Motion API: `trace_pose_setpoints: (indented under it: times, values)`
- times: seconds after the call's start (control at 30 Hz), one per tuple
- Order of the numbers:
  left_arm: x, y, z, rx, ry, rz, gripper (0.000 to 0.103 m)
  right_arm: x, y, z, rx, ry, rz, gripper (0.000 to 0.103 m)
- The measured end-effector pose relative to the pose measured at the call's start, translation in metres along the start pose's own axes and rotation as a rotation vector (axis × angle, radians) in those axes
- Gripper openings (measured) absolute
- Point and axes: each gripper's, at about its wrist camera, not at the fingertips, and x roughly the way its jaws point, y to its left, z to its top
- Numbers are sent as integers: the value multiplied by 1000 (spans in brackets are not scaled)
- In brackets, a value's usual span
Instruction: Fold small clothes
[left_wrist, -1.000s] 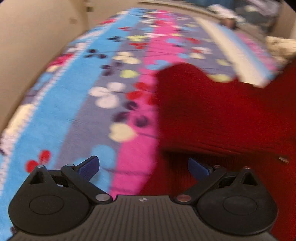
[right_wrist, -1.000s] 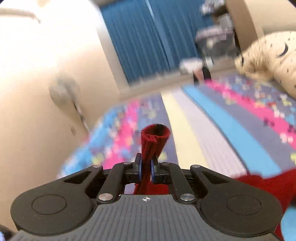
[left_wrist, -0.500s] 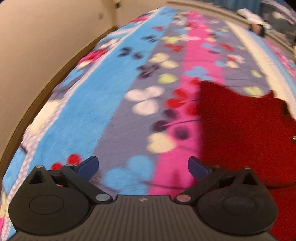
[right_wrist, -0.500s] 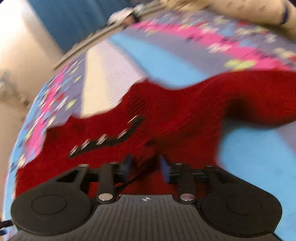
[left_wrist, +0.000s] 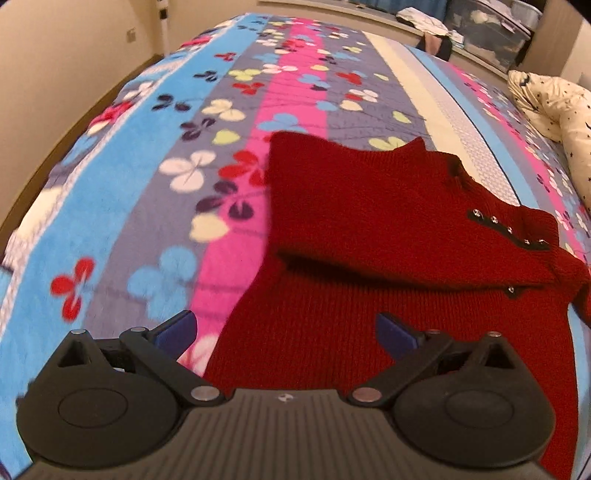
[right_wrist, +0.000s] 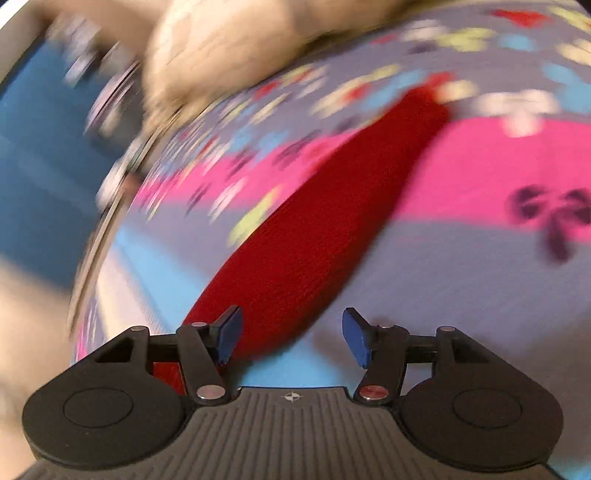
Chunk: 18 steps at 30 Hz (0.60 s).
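A small dark red knitted sweater (left_wrist: 369, 229) lies on the flowered bed blanket (left_wrist: 155, 177), with one part folded over its body and a row of small snaps near the neck. My left gripper (left_wrist: 286, 332) is open and empty, hovering over the sweater's lower body. In the blurred right wrist view a red sleeve (right_wrist: 314, 221) stretches away across the blanket. My right gripper (right_wrist: 291, 338) is open and empty just above the sleeve's near end.
A cream star-print pillow (left_wrist: 554, 110) lies at the bed's far right and shows as a blur in the right wrist view (right_wrist: 229, 48). A beige wall (left_wrist: 55, 74) runs along the bed's left side. Clutter and a storage box (left_wrist: 491, 33) lie beyond the far edge.
My right gripper opened and let go of the red sleeve, then swung toward the other sleeve. My left gripper stayed open and shifted right over the sweater.
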Motion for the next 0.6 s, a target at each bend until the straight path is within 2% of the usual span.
trace_pose_setpoints:
  times: [0.07,0.13,0.27,0.3,0.33,0.37,0.47,0.53,0.57,0.6]
  values:
    - [-4,5,-5,-31,9,16,103,6,-19,20,57,-57,-34,62]
    - [-6,11,-9,-73,28,39,103,23,-34,33,93,-59,-57,60]
    - [-11,16,-18,-112,54,73,103,53,-32,56,40,-49,-6,61]
    - [-11,15,-19,-113,56,86,103,61,-24,62,8,-43,-20,50]
    - [-11,14,-19,-110,57,97,103,65,-13,66,-39,-45,-66,11]
    - [-11,13,-19,-107,57,109,103,64,-3,69,-76,-54,-88,13]
    - [-10,6,-14,-94,43,118,103,37,20,92,-134,-178,-20,13]
    - [-7,3,-8,-92,32,121,103,19,26,113,-164,-257,-12,12]
    - [-4,2,-6,-90,30,120,103,19,24,122,-164,-249,-29,12]
    - [0,1,-5,-93,31,123,103,30,20,129,-168,-197,-71,12]
